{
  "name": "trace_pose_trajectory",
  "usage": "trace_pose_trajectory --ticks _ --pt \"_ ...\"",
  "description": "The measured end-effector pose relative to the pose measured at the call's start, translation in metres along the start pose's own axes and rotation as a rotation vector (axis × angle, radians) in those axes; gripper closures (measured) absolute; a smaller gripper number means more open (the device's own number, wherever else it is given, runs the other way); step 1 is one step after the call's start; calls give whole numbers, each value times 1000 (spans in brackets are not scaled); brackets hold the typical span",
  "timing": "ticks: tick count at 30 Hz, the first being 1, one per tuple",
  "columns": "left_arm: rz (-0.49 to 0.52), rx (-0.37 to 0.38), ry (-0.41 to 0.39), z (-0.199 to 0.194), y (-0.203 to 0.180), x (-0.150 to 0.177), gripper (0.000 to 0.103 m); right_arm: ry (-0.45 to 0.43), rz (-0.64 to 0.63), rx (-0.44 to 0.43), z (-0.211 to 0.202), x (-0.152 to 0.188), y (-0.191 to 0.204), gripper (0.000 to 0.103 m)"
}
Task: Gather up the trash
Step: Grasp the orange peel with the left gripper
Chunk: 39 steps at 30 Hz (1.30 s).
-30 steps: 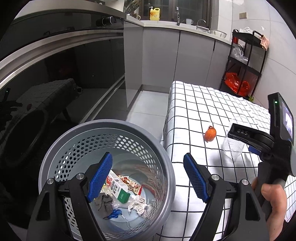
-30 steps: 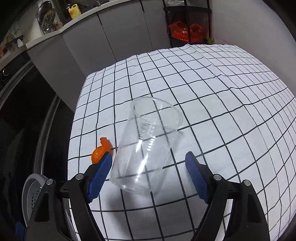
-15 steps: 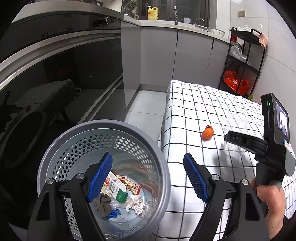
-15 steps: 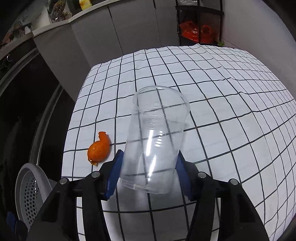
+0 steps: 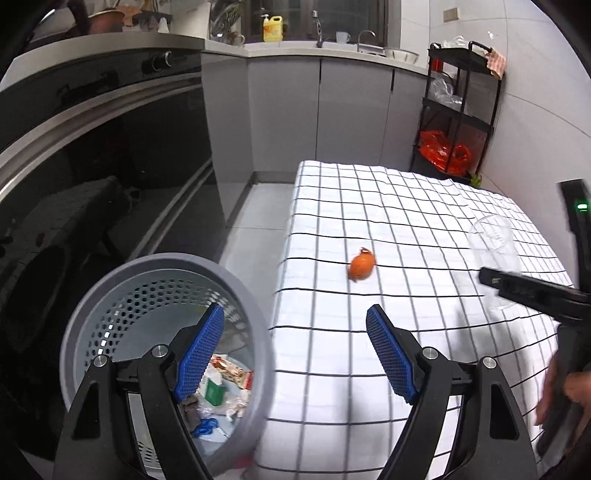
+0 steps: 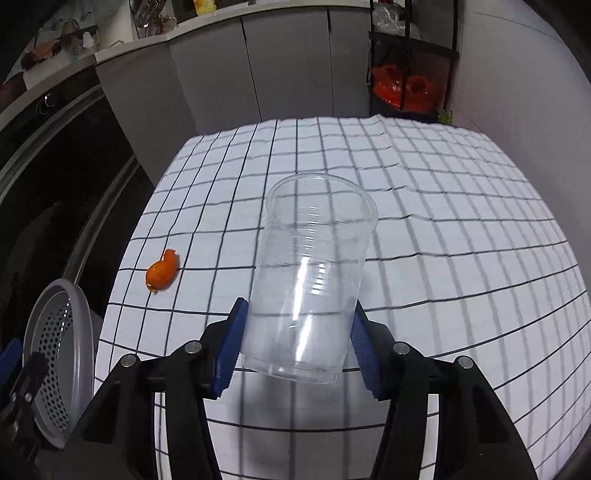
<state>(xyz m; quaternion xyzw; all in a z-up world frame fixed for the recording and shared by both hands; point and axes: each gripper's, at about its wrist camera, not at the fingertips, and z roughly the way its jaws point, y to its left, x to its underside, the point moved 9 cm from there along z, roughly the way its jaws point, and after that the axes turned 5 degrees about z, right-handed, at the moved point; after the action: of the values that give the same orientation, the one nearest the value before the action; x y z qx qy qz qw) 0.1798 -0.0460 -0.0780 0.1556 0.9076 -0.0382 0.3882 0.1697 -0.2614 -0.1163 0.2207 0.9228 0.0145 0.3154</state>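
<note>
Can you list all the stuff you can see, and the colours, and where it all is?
plastic cup: one, clear, between the right jaws above the table
orange peel: one, orange, on the cloth near the table's left edge
bin: one, grey, perforated, beside the table, with wrappers and scraps inside
tablecloth: one, white with black grid, over the table
shelf rack: one, black, far corner, holding red bags
yellow bottle: one, on the counter
left gripper: blue pads, open, empty
right gripper: blue pads, shut on the cup

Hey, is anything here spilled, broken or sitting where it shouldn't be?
Nothing spilled or broken. An orange peel lies loose on the checked tablecloth, and the clear plastic cup leans tilted in the right gripper.
</note>
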Motion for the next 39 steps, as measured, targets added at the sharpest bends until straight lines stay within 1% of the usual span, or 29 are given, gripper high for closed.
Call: trace_pose_trajectory --ticks 6,9,12,15,19,22,29,33,35,36,37,38,39 --pt "23 7 25 28 -27 -13 24 -51 28 -58 -23 -6 -30 50" --pt "46 5 35 46 -43 -18 21 -47 49 -89 -22 -10 -39 50" --pt "59 -2 59 64 -52 -17 21 -45 76 -125 -23 -14 -44 50" --pt "58 2 103 87 -62 -17 21 -45 78 -154 -25 -15 -42 50" --pt "47 6 127 105 -70 -20 21 -60 53 -173 -32 -17 -36 50" --pt "33 -2 164 123 -71 -19 21 -52 48 -190 -32 -17 -33 50" --pt "13 -24 196 146 -70 -21 21 -36 49 -199 -26 -18 -33 50" --pt "11 -26 211 152 -72 -19 33 -16 63 -205 -21 -17 -36 50" --pt "11 -23 212 154 -73 -18 36 -13 63 -204 -20 -16 -36 50" --pt "6 -15 215 155 -73 -18 39 -12 62 -204 -20 -16 -36 50" --pt "-2 -1 218 155 -74 -19 47 -11 61 -204 -19 -16 -36 50" --pt "-6 9 219 156 -76 -20 49 -11 61 -205 -19 -16 -36 50" --pt "-2 9 221 156 -77 -22 57 -10 59 -205 -19 -16 -35 50"
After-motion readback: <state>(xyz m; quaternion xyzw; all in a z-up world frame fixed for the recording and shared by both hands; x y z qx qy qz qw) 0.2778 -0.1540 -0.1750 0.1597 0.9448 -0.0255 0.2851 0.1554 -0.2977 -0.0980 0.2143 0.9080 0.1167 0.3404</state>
